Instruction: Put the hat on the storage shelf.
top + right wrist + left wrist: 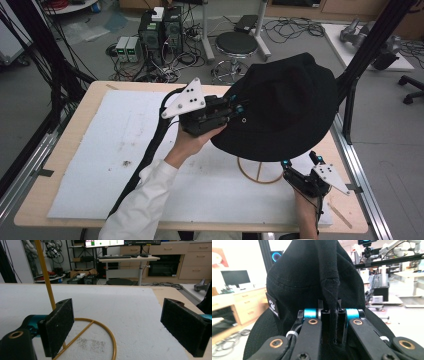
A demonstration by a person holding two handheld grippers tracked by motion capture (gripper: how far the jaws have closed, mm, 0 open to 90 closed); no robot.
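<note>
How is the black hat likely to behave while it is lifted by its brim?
Probably floppy: the hat is soft fabric, and the left gripper pinches a fold of it flat. Its brim sags, so it likely drapes. The thin wire stand looks light and may tip if nudged.

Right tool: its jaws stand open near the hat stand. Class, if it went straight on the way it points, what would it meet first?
Probably the yellow stand: its ring base lies just ahead of the right tool on the white mat, its upright post beside one jaw. Depth is unclear.
</note>
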